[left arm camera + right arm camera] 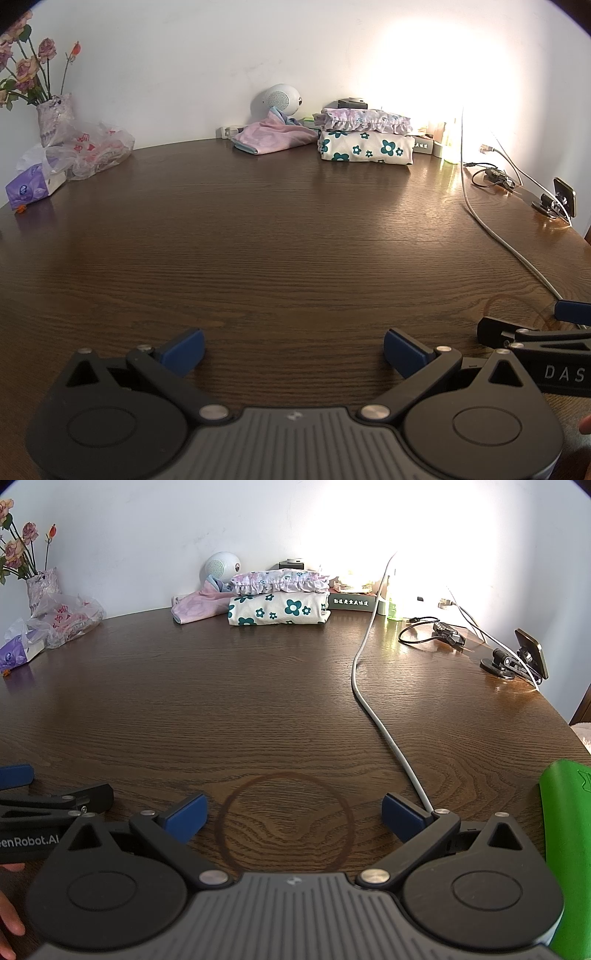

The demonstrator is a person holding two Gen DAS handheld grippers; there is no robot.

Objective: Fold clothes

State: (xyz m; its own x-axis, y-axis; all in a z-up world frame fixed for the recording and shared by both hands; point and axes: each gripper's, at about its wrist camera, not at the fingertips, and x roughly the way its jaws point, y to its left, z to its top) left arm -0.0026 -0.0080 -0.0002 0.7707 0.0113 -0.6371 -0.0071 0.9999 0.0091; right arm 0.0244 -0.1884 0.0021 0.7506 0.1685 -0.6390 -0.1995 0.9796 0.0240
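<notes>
The left gripper point(293, 352) was near the front edge of the brown table point(258, 240). Its blue claws stood wide apart and held nothing. The right gripper point(293, 818) sat just beside it on the table, also spread wide with nothing in it. A dark ring mark point(284, 823) on the table showed between the right gripper's claws. A green thing point(565, 849) lay at the table's right edge, close to the right gripper.

A white cable point(373, 701) ran across the table from the right gripper to the back.

The clothes were at the far side of the table, against the wall. A folded cloth with teal flowers point(365, 147) lay there. A folded purple frilly cloth point(365, 120) sat on top of it. A pink cloth point(273, 136) lay crumpled just left of that stack, not folded. A round white speaker point(277, 98) stood behind the pink cloth.

At the table's far left were a tissue box point(31, 184), a plastic bag point(92, 151) and a vase of flowers point(53, 114). At the table's far right stood a phone holder point(517, 659).
</notes>
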